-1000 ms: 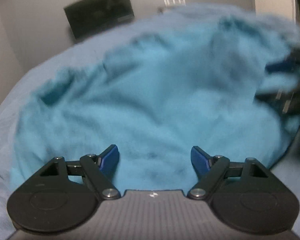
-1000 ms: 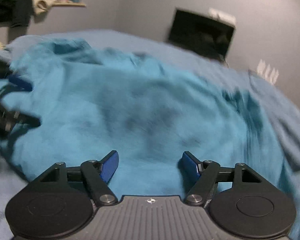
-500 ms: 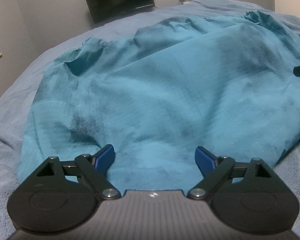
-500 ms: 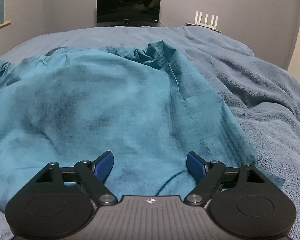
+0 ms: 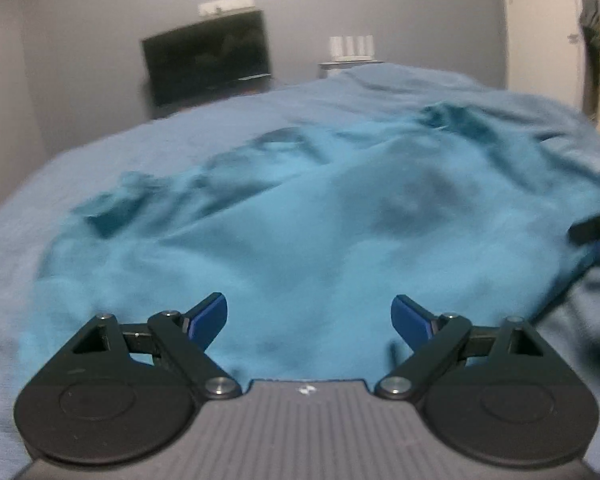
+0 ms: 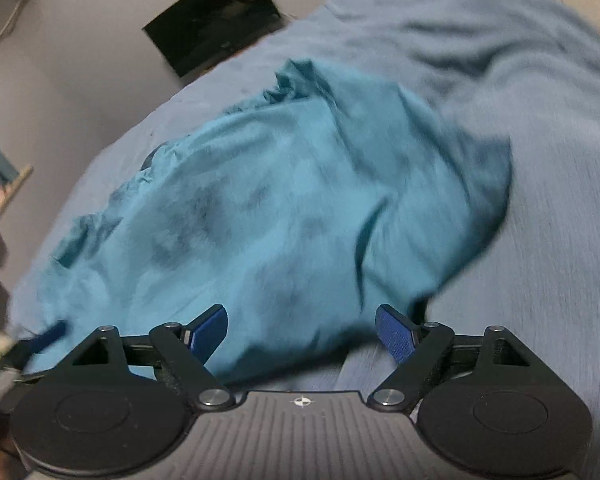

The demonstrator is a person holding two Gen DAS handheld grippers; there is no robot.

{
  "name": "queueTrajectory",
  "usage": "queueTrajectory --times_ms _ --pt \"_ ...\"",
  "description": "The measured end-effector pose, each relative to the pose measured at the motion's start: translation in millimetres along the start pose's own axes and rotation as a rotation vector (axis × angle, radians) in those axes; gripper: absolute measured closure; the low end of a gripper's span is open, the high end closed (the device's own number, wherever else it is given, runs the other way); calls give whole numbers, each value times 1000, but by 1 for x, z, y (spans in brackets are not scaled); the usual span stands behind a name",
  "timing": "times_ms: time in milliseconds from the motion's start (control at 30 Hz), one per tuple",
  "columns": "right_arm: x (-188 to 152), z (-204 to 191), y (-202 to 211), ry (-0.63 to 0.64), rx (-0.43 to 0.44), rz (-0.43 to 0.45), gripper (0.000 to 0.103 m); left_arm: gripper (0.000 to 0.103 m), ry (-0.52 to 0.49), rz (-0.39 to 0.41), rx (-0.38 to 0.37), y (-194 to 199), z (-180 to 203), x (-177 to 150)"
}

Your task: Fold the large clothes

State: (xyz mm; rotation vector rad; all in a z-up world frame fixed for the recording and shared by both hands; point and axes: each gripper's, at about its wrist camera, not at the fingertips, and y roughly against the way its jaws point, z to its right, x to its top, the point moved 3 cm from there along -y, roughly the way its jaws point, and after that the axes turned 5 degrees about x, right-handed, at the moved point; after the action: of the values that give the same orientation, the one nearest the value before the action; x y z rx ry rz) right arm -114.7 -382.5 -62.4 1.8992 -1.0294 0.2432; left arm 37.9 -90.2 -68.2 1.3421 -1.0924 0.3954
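Big grey-blue blanket (image 5: 100, 168) fills both views, w/ the teal garment (image 5: 320, 240) spread rumpled on top, centre frame, running 9 to 3 o'clock in the left cam. Dark TV (image 5: 206, 62) on the wall at 11 o'clock, white router (image 5: 350, 46) at 12. Left gripper (image 5: 310, 320): fingers wide apart, over the garment's near hem, gripping nothing. Right gripper (image 6: 300, 330): fingers apart too, empty, near hem at 6 o'clock. Both cams blurry.
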Motion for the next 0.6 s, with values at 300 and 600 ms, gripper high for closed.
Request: queueTrajectory --times_ms 300,600 --pt "-19 -11 -14 26 -51 -65 18 14 -174 -97 2 -47 39 -40" --pt "-27 -8 -46 16 -76 -107 9 13 -67 -8 -38 -31 32 -29"
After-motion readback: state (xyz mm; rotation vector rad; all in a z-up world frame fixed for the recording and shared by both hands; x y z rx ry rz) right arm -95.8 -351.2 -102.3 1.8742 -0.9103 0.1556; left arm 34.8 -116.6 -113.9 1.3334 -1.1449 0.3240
